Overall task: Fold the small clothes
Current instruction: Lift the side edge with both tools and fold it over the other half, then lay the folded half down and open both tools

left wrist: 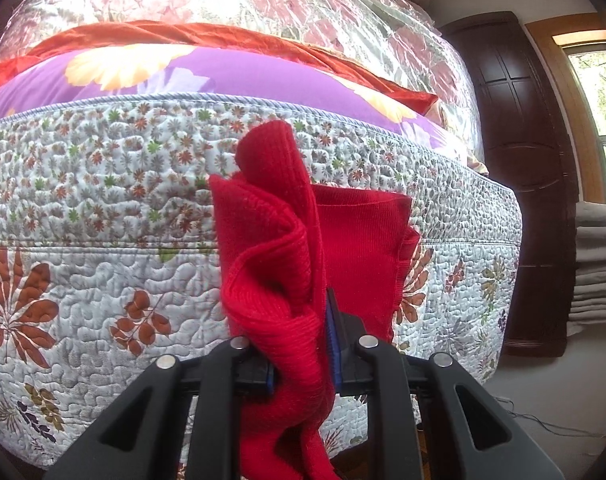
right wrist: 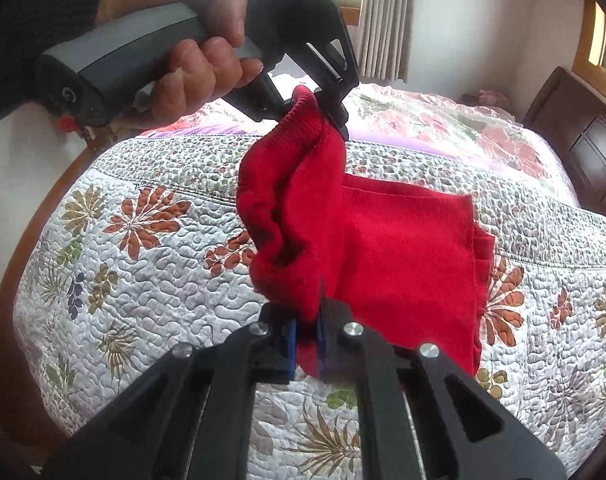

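Left wrist view shows the left gripper (left wrist: 303,364) pinched tight on a bunched edge of the red knit garment (left wrist: 359,240). The cloth puffs up in thick folds above the fingers, and more of it hangs down below them. Behind it, a flat part of the garment lies on the flowered quilt (left wrist: 103,200), near the right side of the bed. A purple flowered blanket (left wrist: 223,80) and an orange cloth (left wrist: 143,34) lie farther back on the bed. Right wrist view shows the right gripper (right wrist: 305,340) also closed on the garment, at the near edge of the red cloth. Across from it, the left gripper, held in a hand (right wrist: 191,40), lifts the far end of the same edge up off the quilt. The cloth sags in a loose roll between the two grippers, while the rest lies flat toward the right edge of the bed. This looks like the middle of a fold. To do it well, both grips should stay tight, pull the edge straight so the sag goes away, then carry it over the flat part and lay it down with edges lined up.
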Tool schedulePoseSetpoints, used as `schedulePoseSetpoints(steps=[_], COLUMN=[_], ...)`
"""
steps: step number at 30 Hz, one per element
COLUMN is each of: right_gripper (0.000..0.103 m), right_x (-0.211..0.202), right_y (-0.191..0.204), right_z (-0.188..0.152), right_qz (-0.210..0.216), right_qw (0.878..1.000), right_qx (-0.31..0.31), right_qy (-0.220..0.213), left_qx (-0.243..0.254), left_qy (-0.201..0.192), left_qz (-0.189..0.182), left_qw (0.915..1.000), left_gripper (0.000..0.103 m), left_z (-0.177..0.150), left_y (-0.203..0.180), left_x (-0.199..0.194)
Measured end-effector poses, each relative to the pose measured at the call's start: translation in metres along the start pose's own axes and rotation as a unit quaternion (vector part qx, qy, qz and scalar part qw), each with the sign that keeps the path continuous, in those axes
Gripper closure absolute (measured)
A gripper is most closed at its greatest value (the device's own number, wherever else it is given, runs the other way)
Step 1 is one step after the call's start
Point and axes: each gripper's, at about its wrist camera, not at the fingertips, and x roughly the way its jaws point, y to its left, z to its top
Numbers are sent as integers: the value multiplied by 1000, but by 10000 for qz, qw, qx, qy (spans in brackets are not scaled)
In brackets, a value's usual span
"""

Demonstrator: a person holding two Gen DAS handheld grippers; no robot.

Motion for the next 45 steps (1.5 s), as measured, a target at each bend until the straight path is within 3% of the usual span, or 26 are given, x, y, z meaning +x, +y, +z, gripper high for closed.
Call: schedulePoseSetpoints(steps=[7, 25, 45], right_gripper=[97, 97, 97], right_x=[-7, -1, 32], right_y=[-33, -100, -170], right_z=[-9, -47, -89], right_qz=[-54, -34, 358], right_qw=[9991, 9913, 9773], right_qx=[416, 1302, 2030], right_qy=[-20, 174, 497], left_qx=[106, 231, 494], left_qy=[20, 108, -131], left_qz=[143, 490, 1595], left_qw=[9998, 9985, 9859], left_gripper=[84, 84, 85], left_z=[1, 1, -3], left_y=[-37, -90, -147], left_x=[18, 81, 158])
